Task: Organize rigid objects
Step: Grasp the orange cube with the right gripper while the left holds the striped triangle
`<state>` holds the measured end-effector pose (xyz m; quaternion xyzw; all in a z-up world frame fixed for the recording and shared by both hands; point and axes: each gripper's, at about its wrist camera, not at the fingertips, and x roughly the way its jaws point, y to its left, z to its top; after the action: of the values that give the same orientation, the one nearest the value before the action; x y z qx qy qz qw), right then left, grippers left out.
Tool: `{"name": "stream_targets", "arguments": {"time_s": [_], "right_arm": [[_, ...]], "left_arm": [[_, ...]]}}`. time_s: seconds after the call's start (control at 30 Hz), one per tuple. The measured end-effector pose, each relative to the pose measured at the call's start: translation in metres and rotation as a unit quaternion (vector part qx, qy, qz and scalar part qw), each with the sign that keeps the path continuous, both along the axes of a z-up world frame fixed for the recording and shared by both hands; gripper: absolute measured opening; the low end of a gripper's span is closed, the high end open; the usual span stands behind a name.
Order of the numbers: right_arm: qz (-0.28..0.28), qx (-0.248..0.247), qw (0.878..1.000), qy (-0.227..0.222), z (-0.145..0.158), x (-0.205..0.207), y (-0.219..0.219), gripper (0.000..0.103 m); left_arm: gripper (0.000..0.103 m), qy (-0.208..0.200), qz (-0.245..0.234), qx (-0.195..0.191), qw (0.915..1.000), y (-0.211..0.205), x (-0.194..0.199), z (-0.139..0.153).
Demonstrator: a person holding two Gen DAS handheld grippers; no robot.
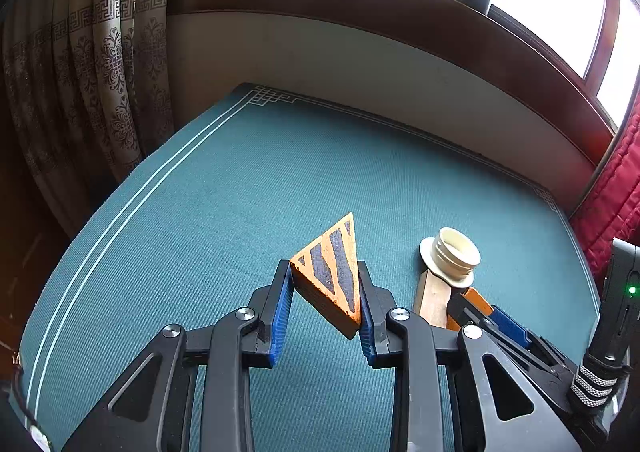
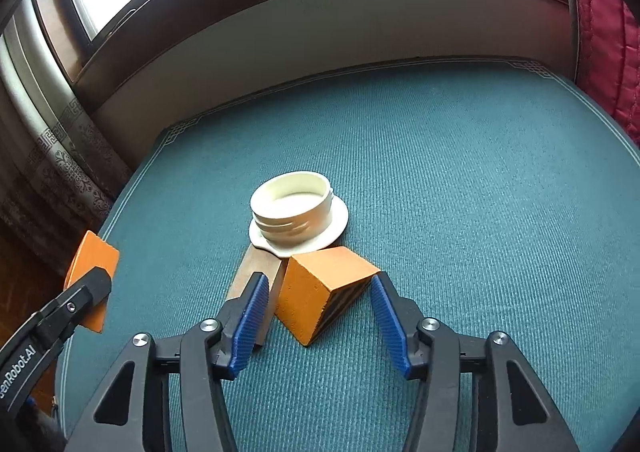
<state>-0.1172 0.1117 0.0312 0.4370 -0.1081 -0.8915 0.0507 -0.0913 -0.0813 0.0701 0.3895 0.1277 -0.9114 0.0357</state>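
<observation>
I see wooden strip (image 2: 256, 272) partly hidden under cream ring (image 2: 296, 212) | left tool (image 1: 325, 306) clamps striped wedge (image 1: 332, 272), tip pointing away | right tool (image 2: 316, 320) parted around orange block (image 2: 320, 296), untouched

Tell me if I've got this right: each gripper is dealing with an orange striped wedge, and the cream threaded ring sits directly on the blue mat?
Not quite. The cream threaded ring rests on the end of a wooden plank, not directly on the blue mat; the right wrist view shows this. The rest holds: the left gripper clamps one orange striped wedge, and the right gripper straddles another orange wedge.
</observation>
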Motion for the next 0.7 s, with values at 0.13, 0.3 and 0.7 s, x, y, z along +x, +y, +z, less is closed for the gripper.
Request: {"name": "stream_targets", "arguments": {"time_s": [0.13, 0.3, 0.7], "right_arm": [[0.000, 0.009, 1.000, 0.005, 0.000, 0.000, -0.001, 0.048], [0.006, 0.018, 1.000, 0.005, 0.001, 0.003, 0.004, 0.039], [0.012, 0.032, 0.999, 0.000, -0.001, 0.015, 0.033, 0.033]], "left_arm": [[0.030, -0.001, -0.001, 0.000, 1.0000, 0.000, 0.000, 0.000], [0.030, -0.001, -0.004, 0.000, 1.0000, 0.001, 0.000, 0.002], [0.030, 0.002, -0.013, -0.002, 0.9999, 0.005, 0.002, 0.002]]}}
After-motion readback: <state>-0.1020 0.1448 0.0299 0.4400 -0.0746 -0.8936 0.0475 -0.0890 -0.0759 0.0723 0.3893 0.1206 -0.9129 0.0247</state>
